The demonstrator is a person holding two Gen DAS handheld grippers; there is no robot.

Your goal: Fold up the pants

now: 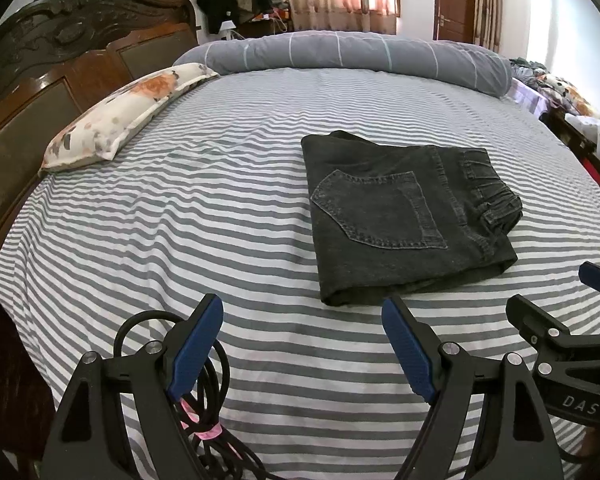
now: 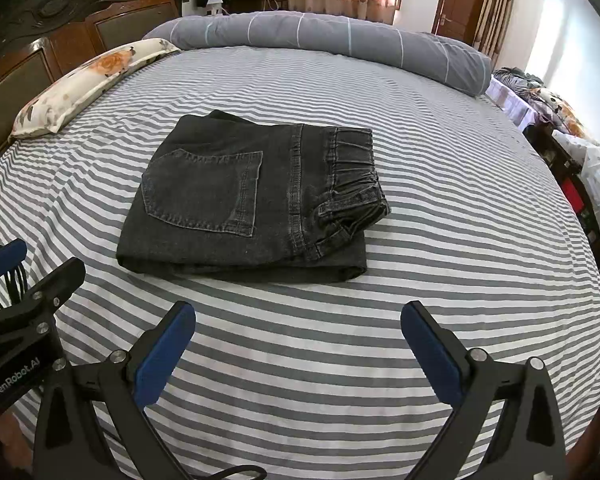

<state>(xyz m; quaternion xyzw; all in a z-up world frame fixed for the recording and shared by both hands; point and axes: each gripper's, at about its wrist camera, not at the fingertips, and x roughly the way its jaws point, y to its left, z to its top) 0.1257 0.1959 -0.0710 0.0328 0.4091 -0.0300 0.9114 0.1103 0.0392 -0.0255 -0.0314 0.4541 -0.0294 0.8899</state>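
Observation:
Dark grey jeans point(image 1: 404, 220) lie folded into a compact rectangle on the striped bed sheet point(image 1: 220, 208), back pocket up and waistband to the right; they also show in the right wrist view point(image 2: 244, 200). My left gripper point(image 1: 302, 320) is open and empty, above the sheet just short of the jeans' near edge. My right gripper point(image 2: 298, 324) is open and empty, a little short of the jeans' near edge. The right gripper's fingers point(image 1: 540, 320) show at the right edge of the left wrist view, and the left gripper's fingers point(image 2: 56, 276) show at the left edge of the right wrist view.
A floral pillow point(image 1: 124, 116) lies along the wooden headboard point(image 1: 60, 80) at the left. A rolled grey duvet point(image 1: 348, 54) lies across the far side of the bed. A black cable point(image 1: 208, 420) hangs below my left gripper. Clutter stands beyond the bed's right edge point(image 2: 580, 168).

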